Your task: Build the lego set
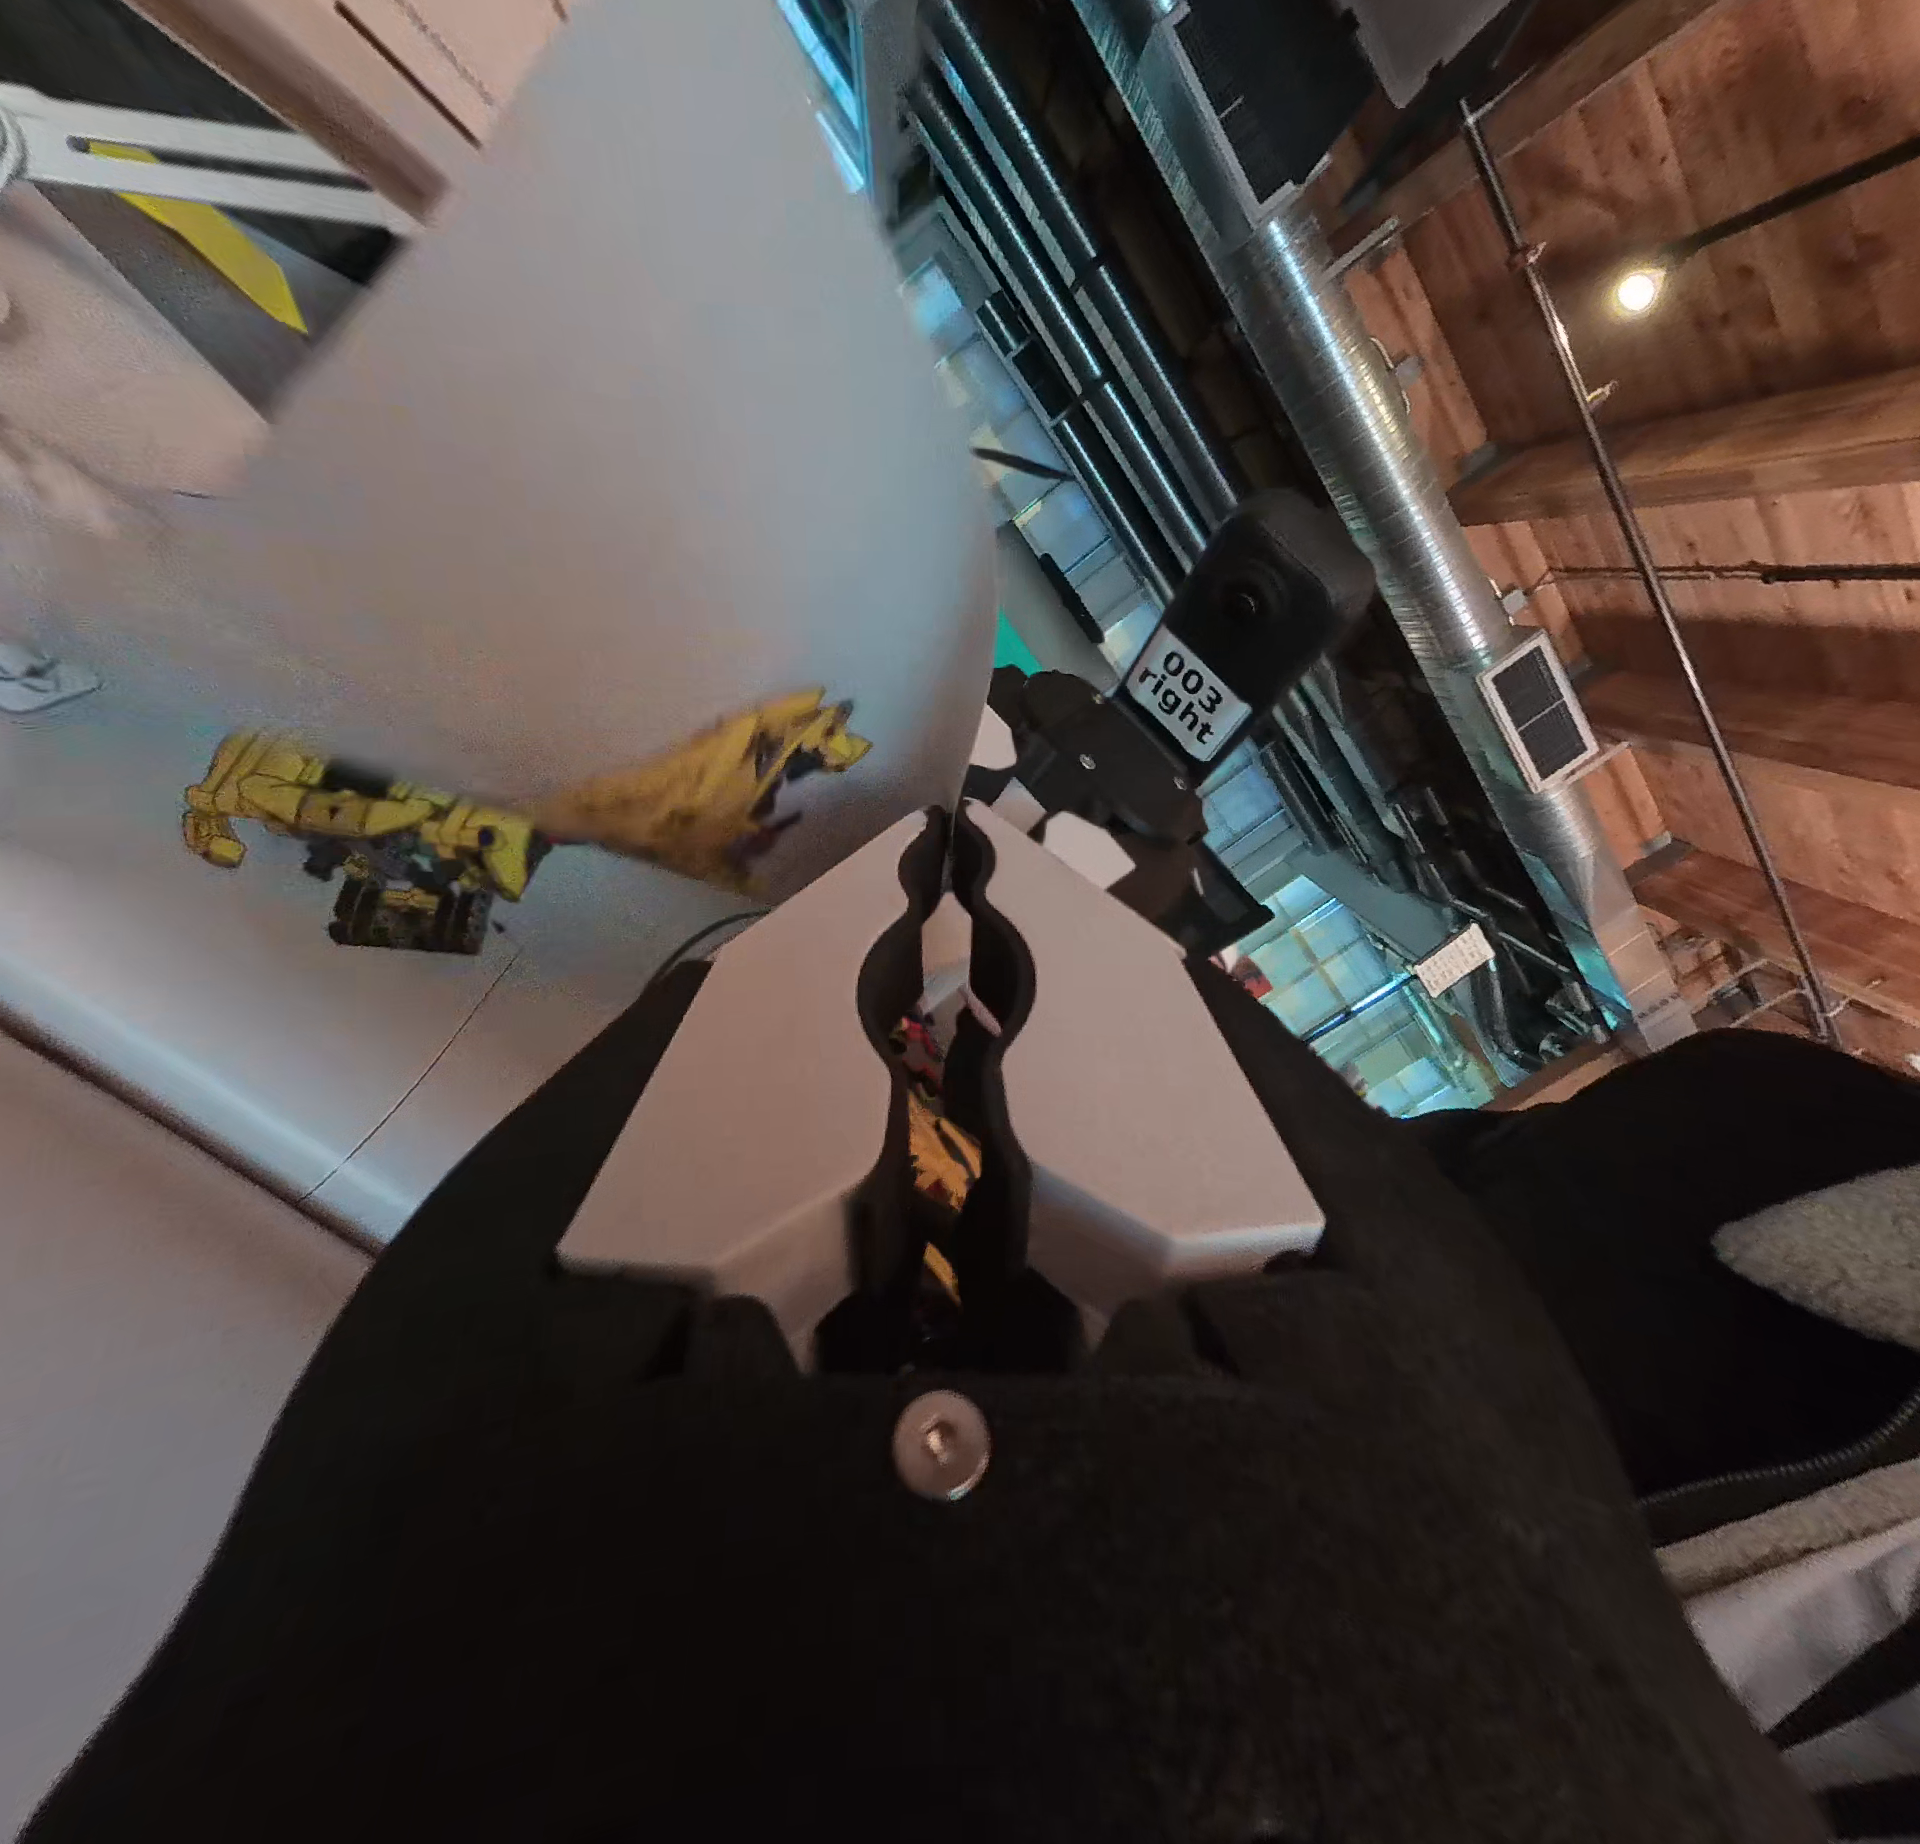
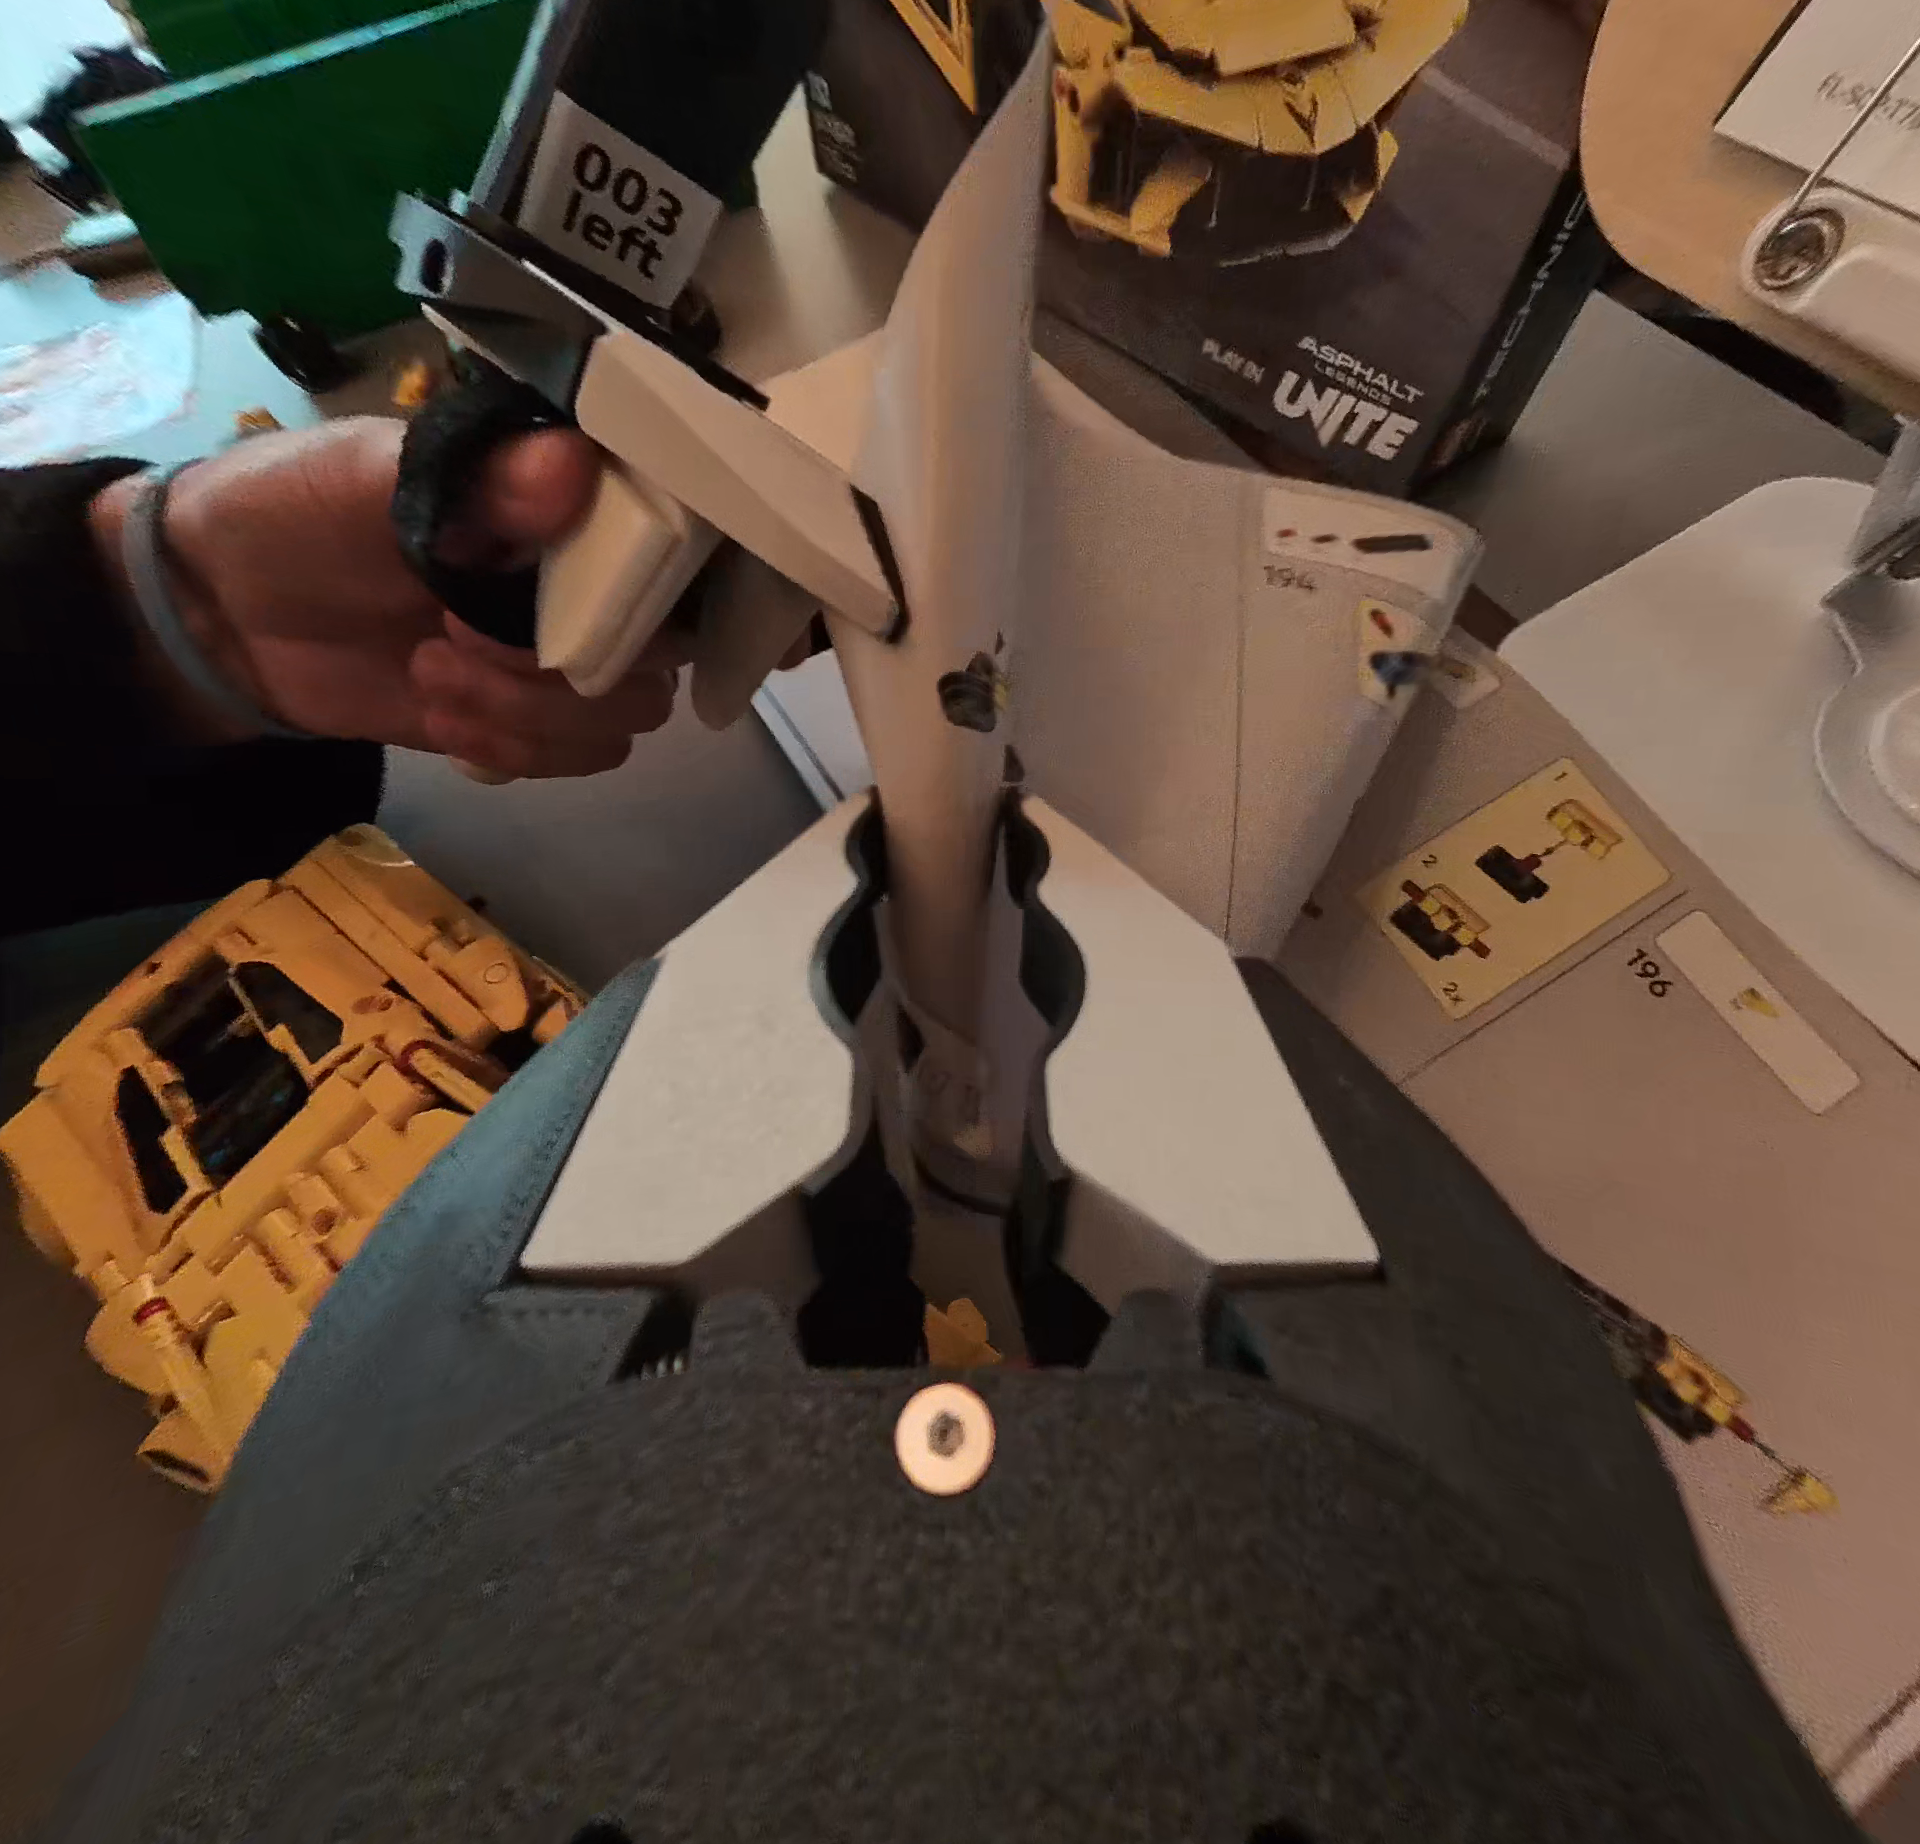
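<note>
Lego car on surface, lower left of right tool; manual page upright, pinched by both, left tool higher, nearer car.

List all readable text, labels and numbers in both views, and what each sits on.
I don't quote writing, so here are the things that carry it:
Camera label, white, on right gripper: legible.
Body label, white, on left gripper: legible.
Dark set box: white print, legible.
Instruction booklet: step numbers, legible.
White card, top right: blurred.
Wall sheet: too small.
</note>
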{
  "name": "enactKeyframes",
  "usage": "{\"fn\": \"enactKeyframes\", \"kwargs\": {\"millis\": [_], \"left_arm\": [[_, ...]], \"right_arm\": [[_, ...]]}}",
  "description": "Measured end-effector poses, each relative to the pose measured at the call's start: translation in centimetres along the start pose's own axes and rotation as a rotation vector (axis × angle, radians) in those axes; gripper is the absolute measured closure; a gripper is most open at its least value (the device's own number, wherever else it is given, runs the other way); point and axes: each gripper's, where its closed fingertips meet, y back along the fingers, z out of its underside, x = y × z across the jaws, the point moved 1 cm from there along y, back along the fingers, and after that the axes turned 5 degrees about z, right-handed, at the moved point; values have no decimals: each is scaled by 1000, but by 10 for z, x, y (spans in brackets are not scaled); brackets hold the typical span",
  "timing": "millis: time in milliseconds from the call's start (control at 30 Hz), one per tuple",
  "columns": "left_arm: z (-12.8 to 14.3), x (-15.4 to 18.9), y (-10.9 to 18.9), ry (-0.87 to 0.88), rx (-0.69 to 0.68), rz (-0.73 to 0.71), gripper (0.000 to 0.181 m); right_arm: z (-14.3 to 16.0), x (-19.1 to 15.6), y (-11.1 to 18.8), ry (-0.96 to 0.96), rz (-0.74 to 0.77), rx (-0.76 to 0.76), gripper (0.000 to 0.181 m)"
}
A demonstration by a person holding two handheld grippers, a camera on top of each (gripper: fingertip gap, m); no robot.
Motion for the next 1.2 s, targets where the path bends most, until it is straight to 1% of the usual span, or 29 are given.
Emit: {"fn": "enactKeyframes", "kwargs": {"millis": [33,67,133,233,333,400,500,667,767,1100,1200], "left_arm": [[1,1,0,-18,-9,-1,181],[1,2,0,-37,-17,1,181],[2,5,-1,-74,-27,11,180],[4,8,-2,-120,-51,17,174],[4,9,-3,-138,-41,25,172],[3,9,-4,-146,-36,21,173],[4,8,-5,-182,-37,11,181],[5,9,-5,-230,-49,-7,181],[6,12,-6,-235,-56,7,181],[6,12,-3,-224,-56,12,181],[6,11,-4,-215,-53,12,181]], "right_arm": [[-1,-2,1,-18,-28,15,167],[-2,-2,3,-39,-50,29,168],[-4,-3,5,-95,-103,60,168],[-14,-3,13,-239,-219,150,163],[-18,3,20,-349,-300,209,162],[-18,5,22,-373,-320,219,162],[-20,3,24,-411,-368,242,162],[-20,2,24,-472,-431,255,162],[-21,2,25,-504,-464,270,162],[-23,8,30,-567,-499,305,160],[-22,11,32,-574,-499,313,163]]}}
